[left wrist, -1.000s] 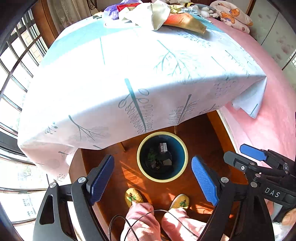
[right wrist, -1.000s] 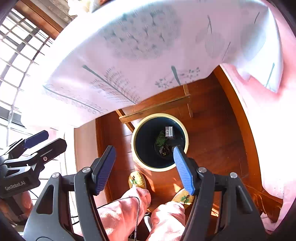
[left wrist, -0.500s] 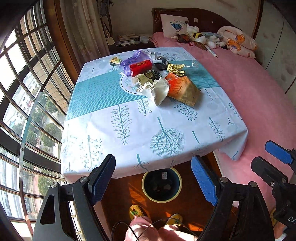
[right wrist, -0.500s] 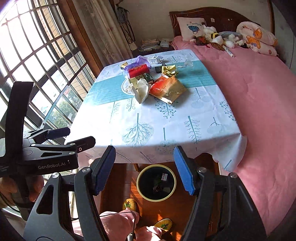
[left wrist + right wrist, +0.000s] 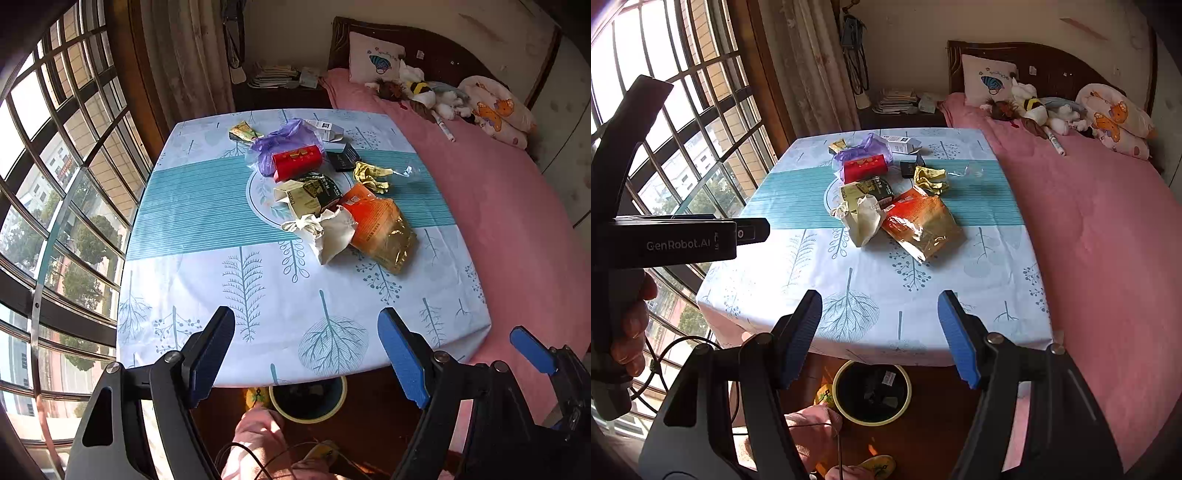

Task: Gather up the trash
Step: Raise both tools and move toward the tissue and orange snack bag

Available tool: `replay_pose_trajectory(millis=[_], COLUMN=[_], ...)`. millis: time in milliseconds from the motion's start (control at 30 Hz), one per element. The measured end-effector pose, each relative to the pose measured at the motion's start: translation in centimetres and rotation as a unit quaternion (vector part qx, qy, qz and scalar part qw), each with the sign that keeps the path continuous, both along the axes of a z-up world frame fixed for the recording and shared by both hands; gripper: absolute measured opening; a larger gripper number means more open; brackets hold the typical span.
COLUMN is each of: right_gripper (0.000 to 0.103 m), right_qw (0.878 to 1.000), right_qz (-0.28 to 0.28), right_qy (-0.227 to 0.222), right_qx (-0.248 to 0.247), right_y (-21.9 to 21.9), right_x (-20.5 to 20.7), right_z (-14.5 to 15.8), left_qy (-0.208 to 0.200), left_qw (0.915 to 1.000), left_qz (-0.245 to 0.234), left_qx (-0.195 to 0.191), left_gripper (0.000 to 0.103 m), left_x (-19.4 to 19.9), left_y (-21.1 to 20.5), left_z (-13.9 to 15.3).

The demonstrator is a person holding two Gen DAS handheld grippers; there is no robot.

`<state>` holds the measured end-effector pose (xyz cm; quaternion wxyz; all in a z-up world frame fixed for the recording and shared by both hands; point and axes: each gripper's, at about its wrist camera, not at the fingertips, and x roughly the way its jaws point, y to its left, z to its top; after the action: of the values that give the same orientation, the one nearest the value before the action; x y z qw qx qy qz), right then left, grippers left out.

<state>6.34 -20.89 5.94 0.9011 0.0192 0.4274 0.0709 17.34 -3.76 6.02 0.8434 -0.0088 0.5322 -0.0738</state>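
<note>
1. Crumpled wrappers, an orange-gold pouch [image 5: 380, 230] and a red box [image 5: 297, 162] lie clustered mid-worktop [image 5: 258, 295].
2. Bin [image 5: 871, 393] sits under the worktop's six o'clock edge; that near cloth is bare.
3. Left gripper [image 5: 306, 358] and right gripper [image 5: 879, 339]: fingers spread wide, holding nothing.

home bedroom, bed [image 5: 498, 192], pillow [image 5: 375, 61], curtains [image 5: 809, 66]

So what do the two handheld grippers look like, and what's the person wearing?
Both grippers are black plastic frames with silver bolts and flat blue pads: the left gripper and the right gripper. Seen from the right wrist, the left one's body reads "GenRobot.AI" in pale letters, and a thin black cable loops below it. The person wears pink trousers and patterned yellow slippers.
</note>
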Motion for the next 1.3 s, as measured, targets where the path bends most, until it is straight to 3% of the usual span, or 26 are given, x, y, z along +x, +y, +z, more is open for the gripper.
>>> replay_pose_trajectory(millis=[333, 567, 967, 1133, 1200, 1300], right_gripper=[0.062, 0.061, 0.061, 0.061, 0.061, 0.061], right_qw=[0.997, 0.99, 0.979, 0.976, 0.975, 0.975], right_qz=[-0.07, -0.116, -0.165, -0.177, -0.178, -0.175], right_qy=[0.034, 0.067, 0.09, 0.09, 0.092, 0.093], right_qx=[0.017, 0.04, 0.076, 0.093, 0.099, 0.102], right_y=[-1.5, -3.1, -7.0, -8.1, -8.2, -8.0], right_x=[9.2, 13.9, 18.4, 18.8, 18.9, 19.0], right_z=[-4.6, -9.4, -15.1, -16.0, -16.3, -16.6], left_qy=[0.055, 0.09, 0.167, 0.163, 0.155, 0.151], left_qw=[0.996, 0.9907, 0.9822, 0.9833, 0.9858, 0.9878], left_qz=[-0.069, -0.101, -0.047, -0.016, -0.02, -0.037], left_qx=[-0.008, -0.018, -0.071, -0.078, -0.062, -0.004], left_gripper=[0.082, 0.082, 0.082, 0.082, 0.082, 0.082], left_x=[9.3, 14.7, 19.7, 21.4, 21.7, 21.4], left_y=[-1.6, -4.2, -5.4, -6.3, -7.0, -8.3], left_z=[-5.9, -9.5, -14.2, -14.4, -14.3, -14.9])
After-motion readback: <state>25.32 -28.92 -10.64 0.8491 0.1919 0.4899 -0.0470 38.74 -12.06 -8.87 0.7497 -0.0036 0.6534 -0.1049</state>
